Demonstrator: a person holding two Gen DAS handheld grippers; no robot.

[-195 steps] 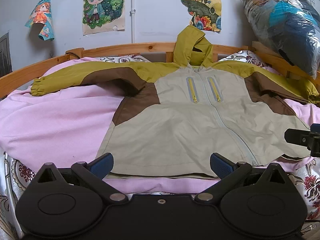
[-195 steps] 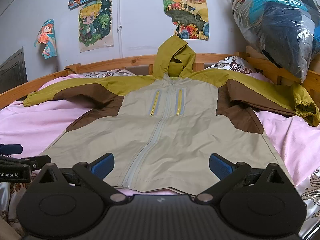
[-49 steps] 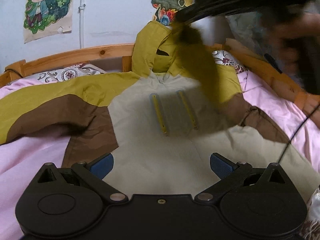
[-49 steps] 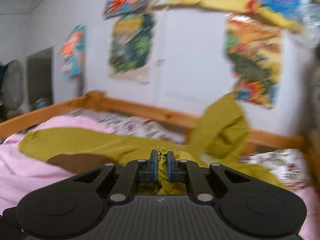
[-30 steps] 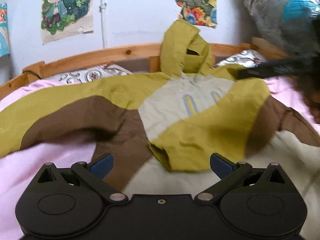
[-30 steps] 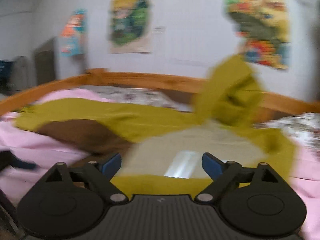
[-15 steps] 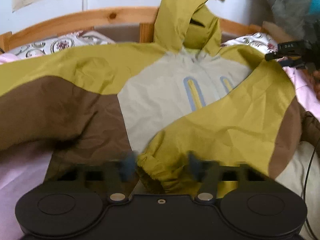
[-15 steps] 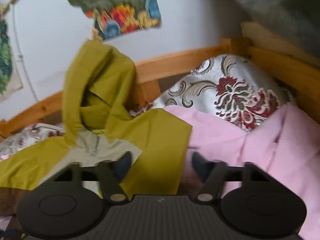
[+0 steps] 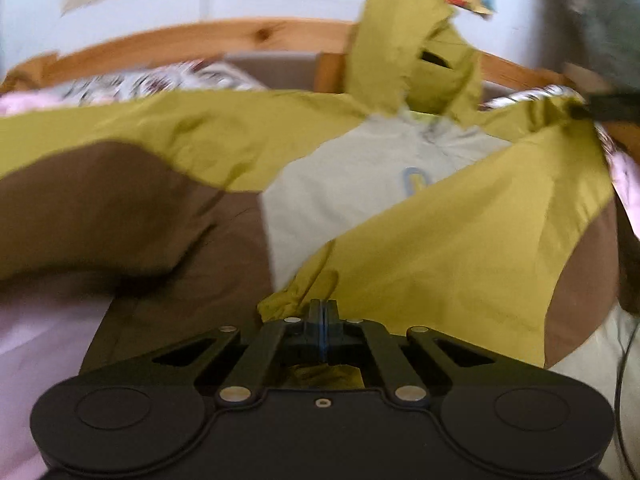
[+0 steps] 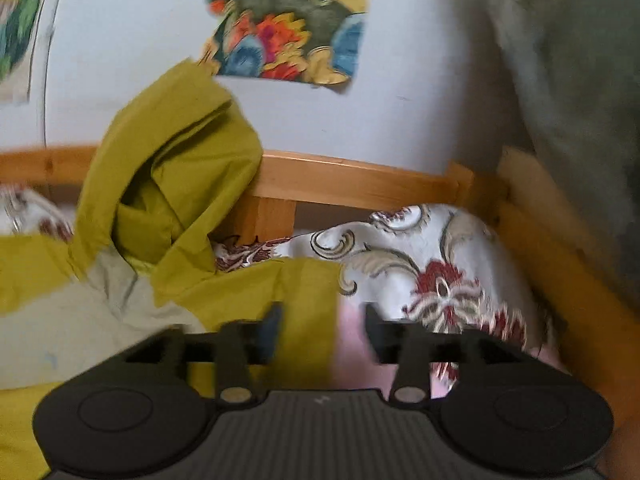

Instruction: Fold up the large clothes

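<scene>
- Left tool [image 9: 323,312]: closed on the cuff [image 9: 296,296] of the jacket [image 9: 360,184] sleeve.
- Right tool [image 10: 322,324]: parted, straddling the shoulder fold, nothing gripped.
- Risk: slick fabric may be dragged, undoing the fold.

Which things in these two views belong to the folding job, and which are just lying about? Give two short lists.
Belong to the job:
- jacket, its sleeve folded across the front
- left gripper, shut on the sleeve cuff
- right gripper, open at the jacket's shoulder edge

Just lying about:
- patterned pillow
- posters on the wall
- wooden bed rail
- pink sheet
</scene>
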